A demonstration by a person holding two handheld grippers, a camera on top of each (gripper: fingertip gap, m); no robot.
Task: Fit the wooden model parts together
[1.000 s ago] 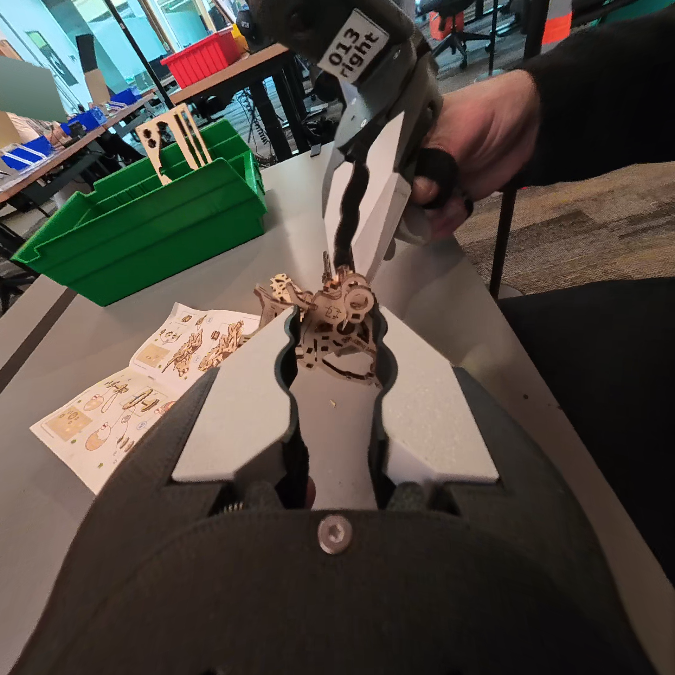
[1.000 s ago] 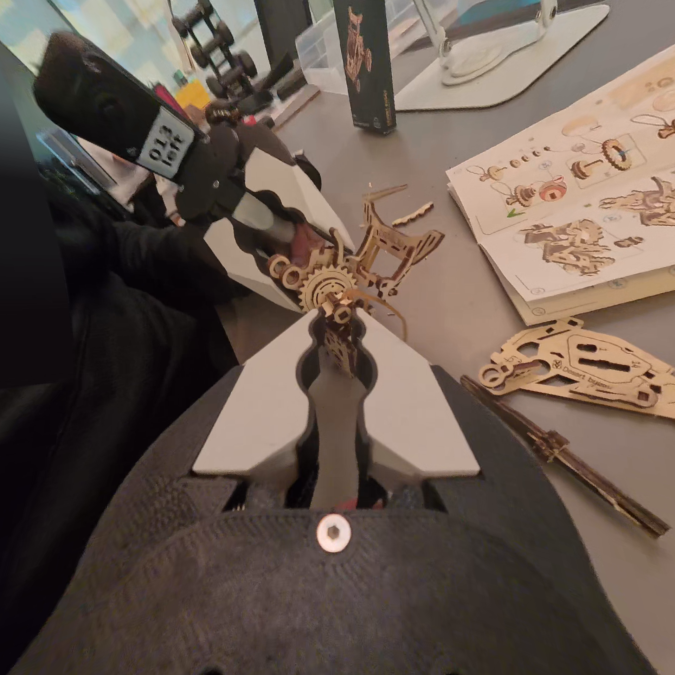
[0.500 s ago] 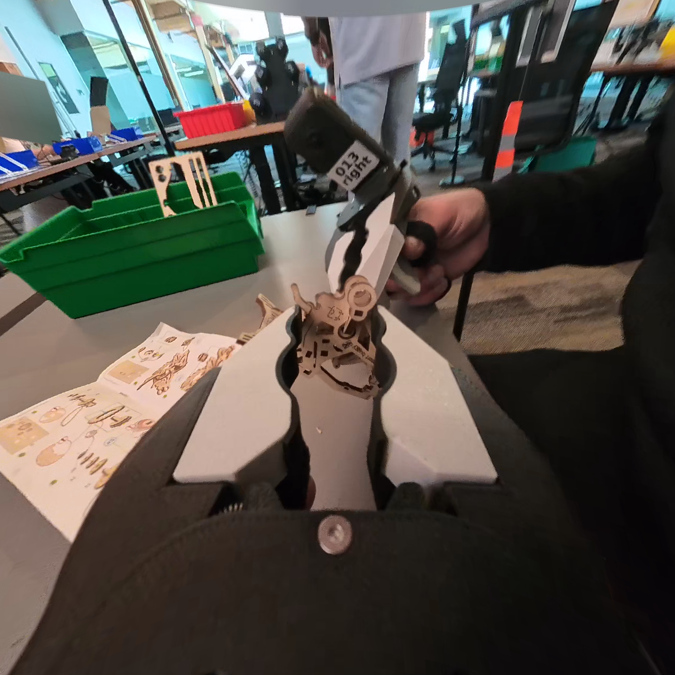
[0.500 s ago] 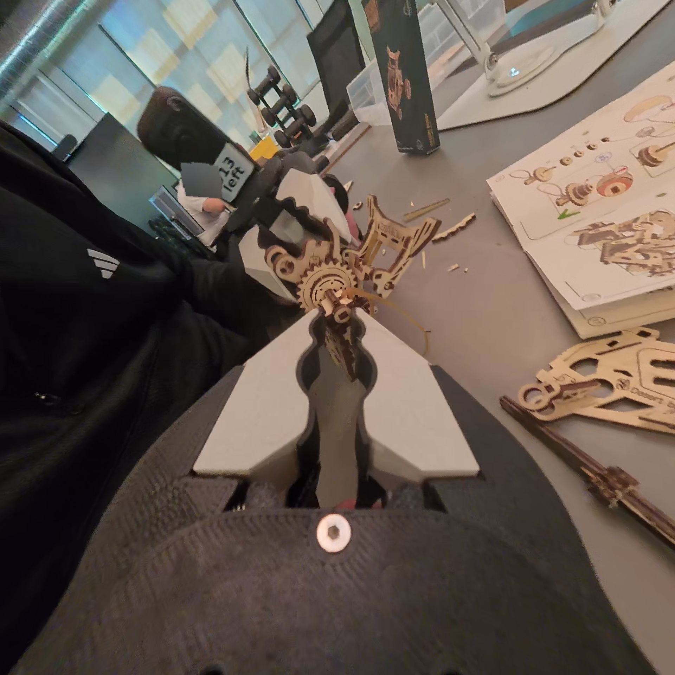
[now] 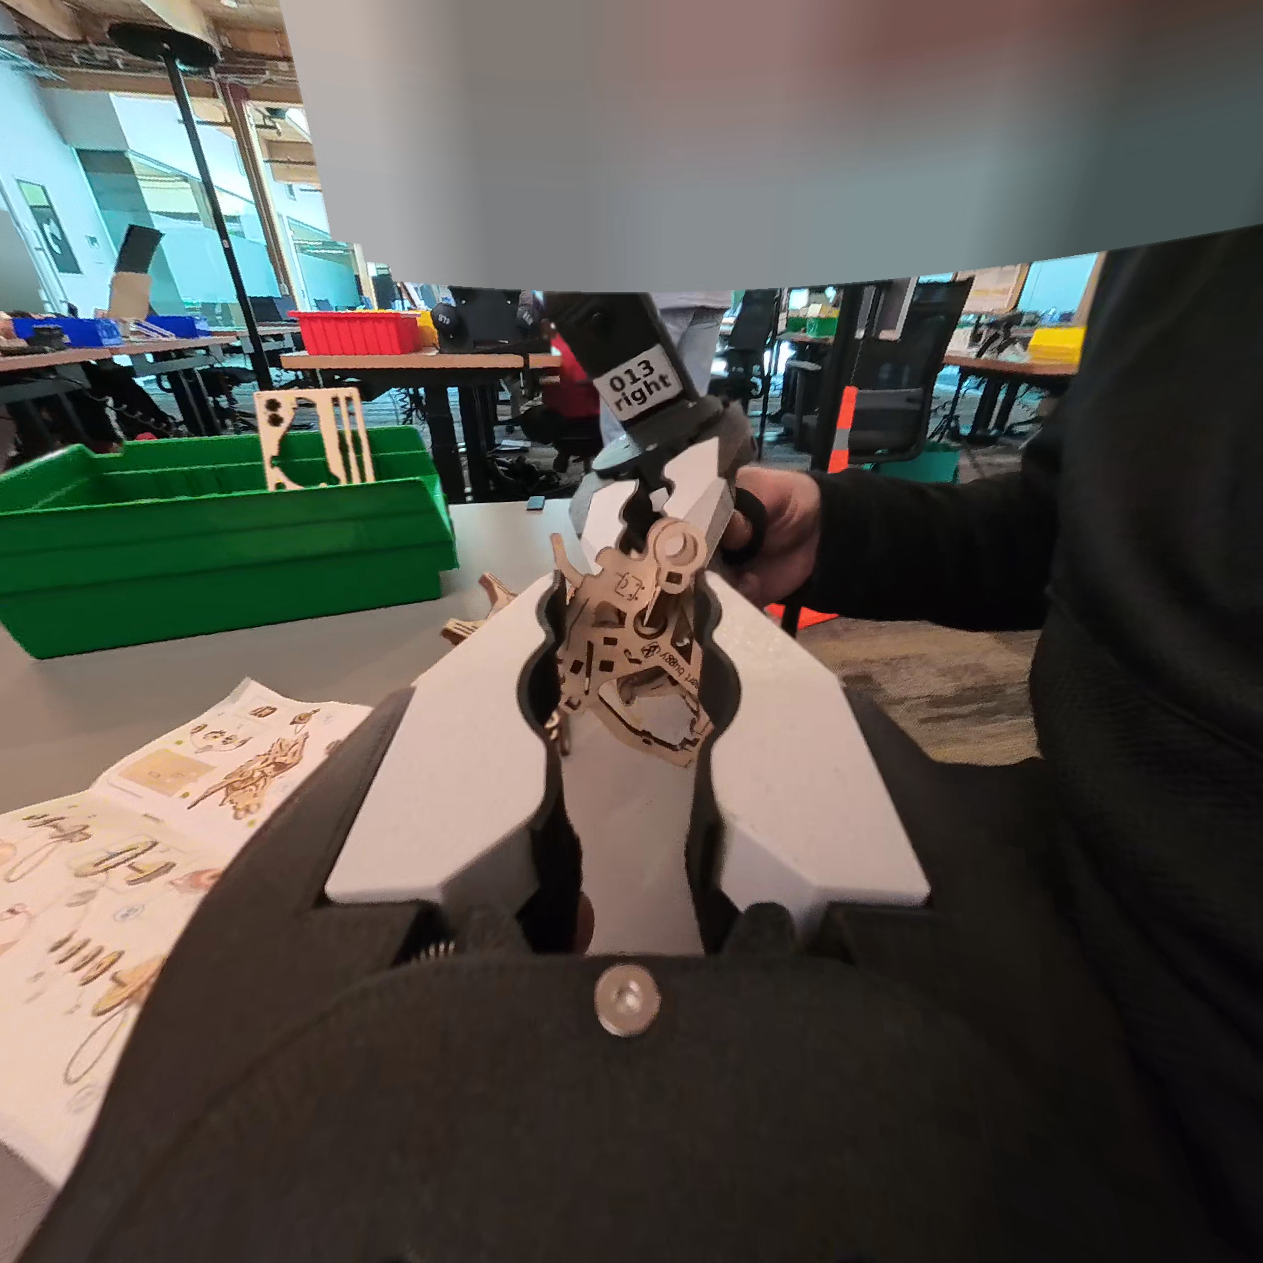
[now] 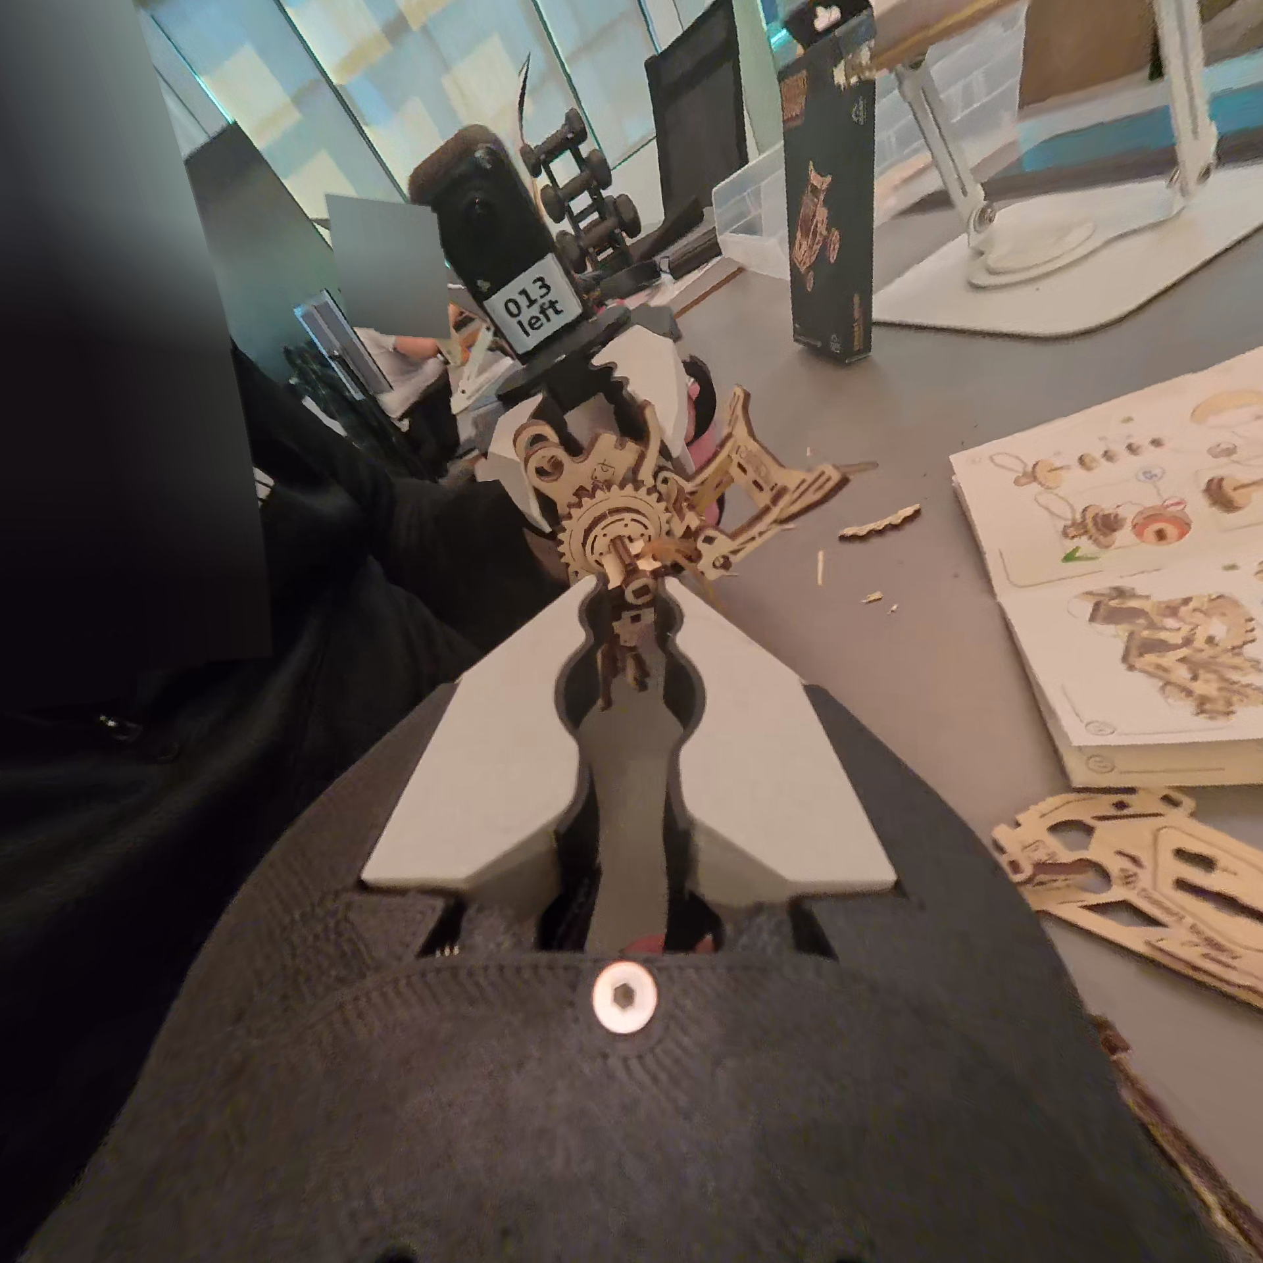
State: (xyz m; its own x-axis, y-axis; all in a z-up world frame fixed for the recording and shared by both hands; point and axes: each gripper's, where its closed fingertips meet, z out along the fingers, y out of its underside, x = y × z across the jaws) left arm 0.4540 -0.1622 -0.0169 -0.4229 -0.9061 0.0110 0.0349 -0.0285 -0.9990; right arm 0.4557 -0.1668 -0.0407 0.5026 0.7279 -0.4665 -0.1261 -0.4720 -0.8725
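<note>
A partly built wooden model (image 5: 632,642) of flat laser-cut plates and a gear is held in the air between both grippers. My left gripper (image 5: 629,601) is shut on the model's plate side. My right gripper (image 6: 632,591) is shut on a small wooden part (image 6: 629,629) at the gear's axle; the gear (image 6: 612,536) and a forked frame (image 6: 758,471) stick out beyond it. The right gripper also shows in the left wrist view (image 5: 656,506), meeting the model from the far side. The left gripper shows in the right wrist view (image 6: 594,403) behind the model.
A green bin (image 5: 205,540) with a cut-out wooden sheet (image 5: 314,437) stands at the back left. An instruction booklet (image 6: 1121,581) lies open on the grey table (image 6: 888,383). A loose wooden plate (image 6: 1148,881), wood scraps (image 6: 878,526) and a dark box (image 6: 830,205) are nearby. Both grippers' tips are close together, under 4 cm apart.
Both grippers have lifted the model higher off the table and tilted up, so the room behind comes into view. Both stay shut on it.
</note>
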